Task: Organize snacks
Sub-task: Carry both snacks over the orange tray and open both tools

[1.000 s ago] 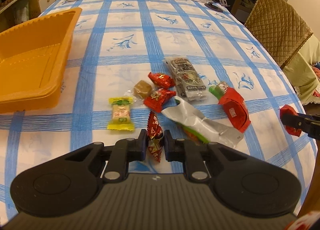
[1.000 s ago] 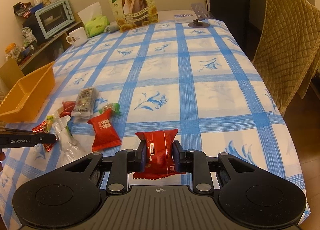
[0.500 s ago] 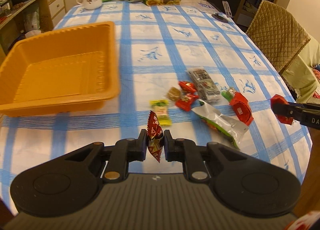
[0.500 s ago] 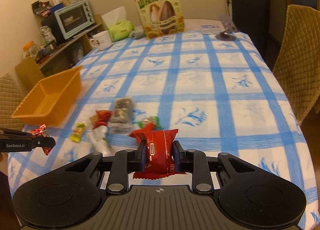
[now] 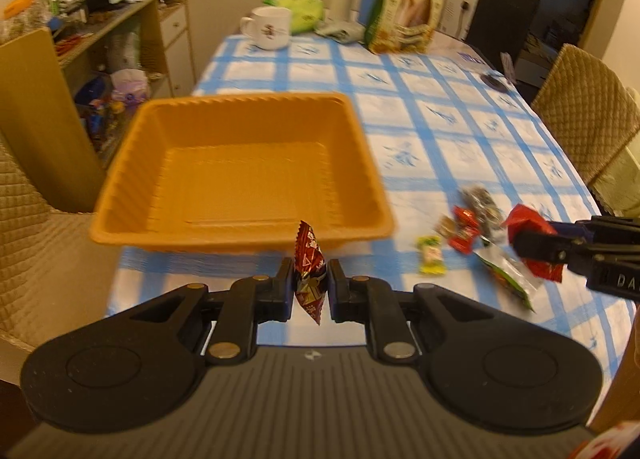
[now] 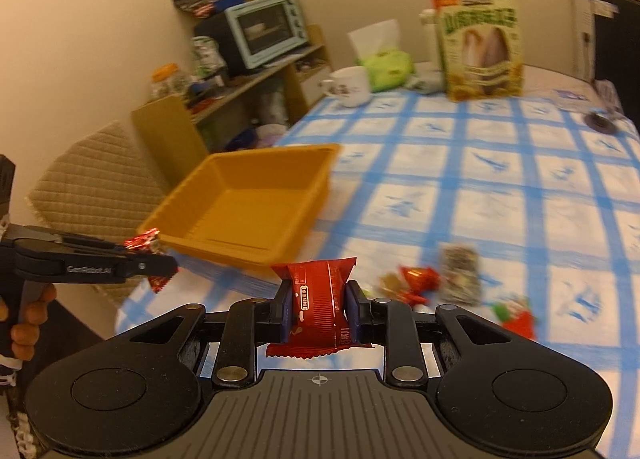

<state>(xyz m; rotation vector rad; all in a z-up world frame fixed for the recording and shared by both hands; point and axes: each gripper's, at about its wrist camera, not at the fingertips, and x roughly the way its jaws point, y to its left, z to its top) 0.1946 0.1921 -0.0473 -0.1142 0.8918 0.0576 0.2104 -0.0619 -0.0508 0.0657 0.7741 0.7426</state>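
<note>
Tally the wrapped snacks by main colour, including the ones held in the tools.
Red: 5 (foil candy in left tool, red packet in right tool, two small red candies, green-ended packet)
Yellow-green candy: 1
Brown candy: 1
Dark packet: 1
Silver-green packet: 1
Total: 9

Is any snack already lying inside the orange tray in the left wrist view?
No. The orange tray shows only its bare floor and ribbed walls; the small red candy in front of it is clamped in the left gripper.
</note>
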